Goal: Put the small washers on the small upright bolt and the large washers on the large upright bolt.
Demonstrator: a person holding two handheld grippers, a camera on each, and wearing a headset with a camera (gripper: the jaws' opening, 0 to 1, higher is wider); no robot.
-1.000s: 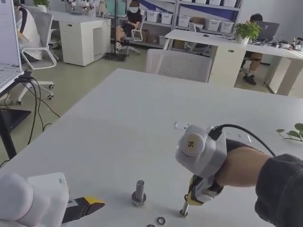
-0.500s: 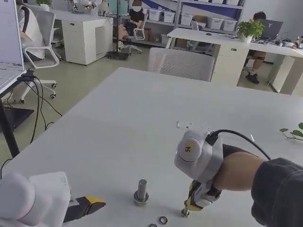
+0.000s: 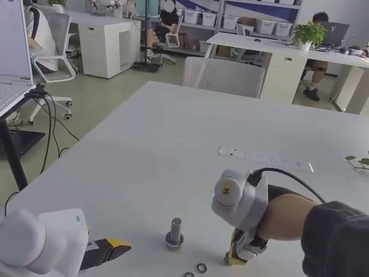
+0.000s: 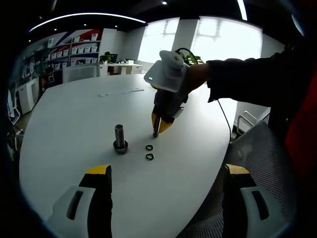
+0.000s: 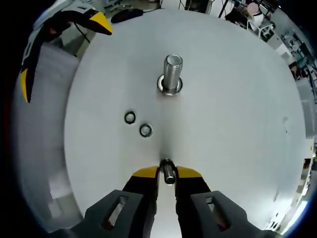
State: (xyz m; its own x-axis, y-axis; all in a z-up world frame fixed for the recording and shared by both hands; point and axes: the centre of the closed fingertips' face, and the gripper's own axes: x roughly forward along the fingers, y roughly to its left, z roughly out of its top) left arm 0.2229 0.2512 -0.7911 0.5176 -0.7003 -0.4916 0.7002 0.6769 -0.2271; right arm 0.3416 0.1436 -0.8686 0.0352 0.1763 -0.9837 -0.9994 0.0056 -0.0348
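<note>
Right gripper [image 5: 167, 175] jaws pinched on small bolt [image 5: 168, 168]. Near washer [image 5: 145, 130] and far washer [image 5: 130, 117] lie loose on white table [image 5: 237, 99]. Large bolt [image 5: 170, 74] upright beyond. Left gripper [image 5: 63, 52] spread wide at table edge.

Large bolt [image 5: 170, 74] upright, small bolt [image 5: 167, 172] upright nearby, two washers [image 5: 145, 130] lying flat
</note>
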